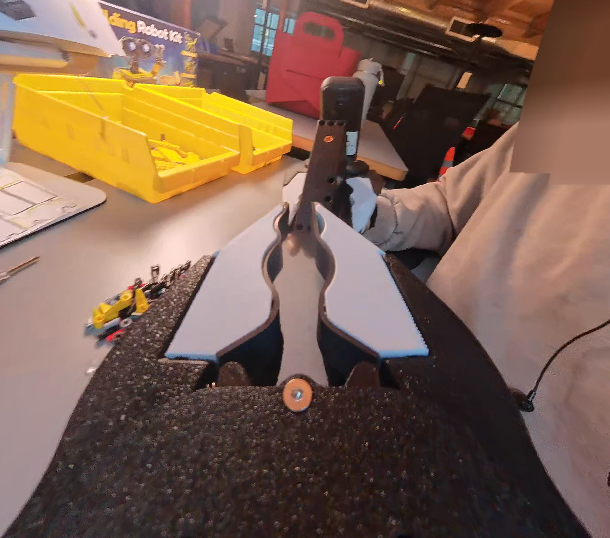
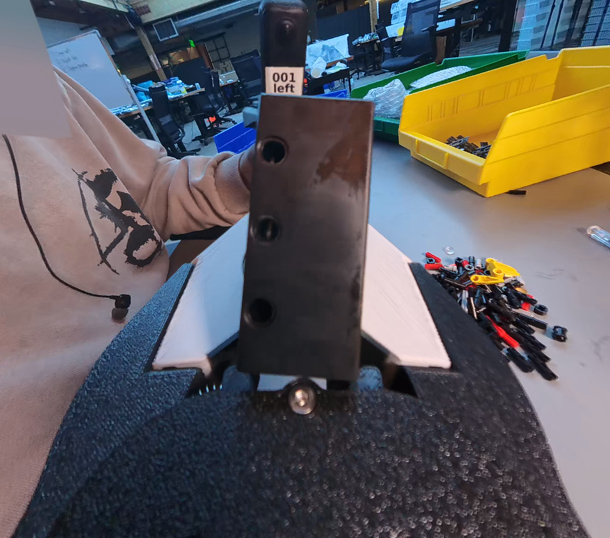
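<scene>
1. The left gripper point(image 1: 302, 216) is held low over the grey table point(image 1: 198, 224). Its pale fingers point(image 1: 231, 297) are drawn in until only a narrow gap is left at the tips.
2. The foot of a black holed bar point(image 1: 325, 165) stands in that gap and is pinched by the jaws. A black camera point(image 1: 336, 106) is carried at the top of the bar.
3. Behind the bar a beige sleeve point(image 1: 429, 208) is seen.
4. A blurred cluster of small yellow, black and red pieces point(image 1: 122, 307) lies on the table just left of the left gripper's body. A yellow divided bin point(image 1: 99, 132) is set farther back, with a printed box point(image 1: 155, 53) behind it and a red bag point(image 1: 310, 66) well beyond.
5. In the right wrist view the right gripper point(image 2: 307, 215) is largely hidden. A black plate with three holes point(image 2: 317, 291) stands upright between its white fingers point(image 2: 402, 307).
6. The right fingers are spread to either side of the plate, but the tips are covered – whether the plate is gripped cannot be told.
7. A second camera point(image 2: 284, 30) with a white label point(image 2: 284, 81) rises above the plate.
8. A pile of black, red and yellow pieces point(image 2: 495, 300) lies just right of the right gripper – apart from it – and a yellow bin point(image 2: 495, 139) and a green bin point(image 2: 462, 66) stand behind.
</scene>
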